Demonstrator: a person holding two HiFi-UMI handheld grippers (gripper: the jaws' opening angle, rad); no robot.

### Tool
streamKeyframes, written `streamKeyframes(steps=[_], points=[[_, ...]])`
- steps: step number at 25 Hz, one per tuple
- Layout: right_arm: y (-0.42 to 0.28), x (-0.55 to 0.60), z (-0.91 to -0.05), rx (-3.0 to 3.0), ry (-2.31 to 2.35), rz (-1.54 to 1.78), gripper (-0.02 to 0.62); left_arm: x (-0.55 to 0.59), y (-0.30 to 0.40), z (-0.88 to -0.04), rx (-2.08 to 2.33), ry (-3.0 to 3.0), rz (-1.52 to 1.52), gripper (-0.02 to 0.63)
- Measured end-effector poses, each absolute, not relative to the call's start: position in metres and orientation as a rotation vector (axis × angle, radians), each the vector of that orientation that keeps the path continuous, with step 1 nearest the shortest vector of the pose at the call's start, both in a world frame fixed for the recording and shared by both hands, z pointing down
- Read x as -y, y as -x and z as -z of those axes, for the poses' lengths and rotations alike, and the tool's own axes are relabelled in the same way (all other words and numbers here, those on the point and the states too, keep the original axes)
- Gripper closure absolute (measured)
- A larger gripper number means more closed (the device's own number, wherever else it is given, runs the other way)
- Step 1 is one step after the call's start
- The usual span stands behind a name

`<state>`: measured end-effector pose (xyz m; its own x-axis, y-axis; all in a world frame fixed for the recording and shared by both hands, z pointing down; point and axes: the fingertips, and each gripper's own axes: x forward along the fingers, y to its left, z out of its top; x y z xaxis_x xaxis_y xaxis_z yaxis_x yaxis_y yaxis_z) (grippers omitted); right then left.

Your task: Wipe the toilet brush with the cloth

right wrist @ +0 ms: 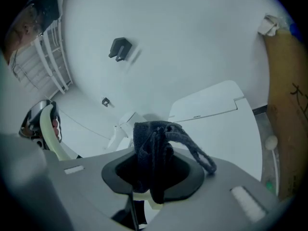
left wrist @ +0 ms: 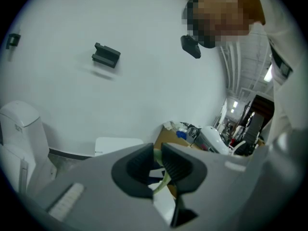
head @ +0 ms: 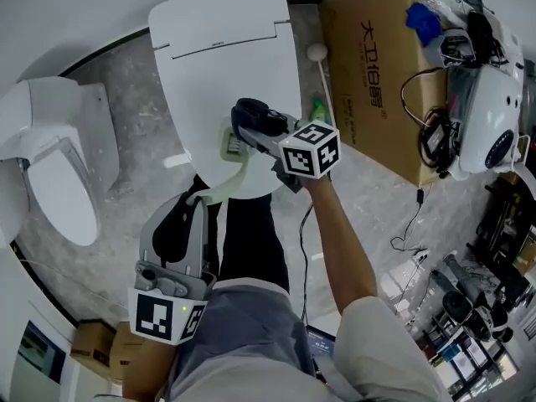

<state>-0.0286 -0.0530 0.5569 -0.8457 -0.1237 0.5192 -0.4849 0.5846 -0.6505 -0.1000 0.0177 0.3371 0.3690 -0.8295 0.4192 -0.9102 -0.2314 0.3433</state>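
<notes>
1. Head view: standing at the near end of the closed toilet [head: 226,48], pinching the pale handle [head: 219,189] of the toilet brush in the left gripper [head: 196,199], just off the near edge of the toilet. Pressing the dark cloth [head: 264,114], clamped in the right gripper [head: 249,129], against the brush head [head: 233,142] over the near end of the toilet. Judged to be mid-wipe, working at the head end of the brush.

2. Left gripper view: looking along jaws drawn almost together on the thin pale handle [left wrist: 164,183], with the toilet lid [left wrist: 118,144] beyond. Gripped firmly enough, by appearances, to steady the brush.

3. Right gripper view: looking along jaws closed tight on a bunched fold of cloth [right wrist: 154,153], one loop dangling aside, with the toilet lid [right wrist: 216,114] behind. Also showing a pale strip just beneath the cloth, probably part of the brush. Impossible to confirm contact from here.

4. Next move, as a judgement: drawing the cloth along the handle from the brush head toward the left gripper. Calls for keeping both grips closed and the brush over the toilet. Risks sliding the cloth off so narrow a handle.
</notes>
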Motion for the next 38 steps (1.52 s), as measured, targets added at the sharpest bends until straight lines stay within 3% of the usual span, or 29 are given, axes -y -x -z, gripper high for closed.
streamKeyframes(steps=[38], points=[[0.075,0.066,-0.665,2.174,-0.266,-1.128,0.486,-0.013,0.106,-0.344,1.555,-2.095,-0.206,0.606]])
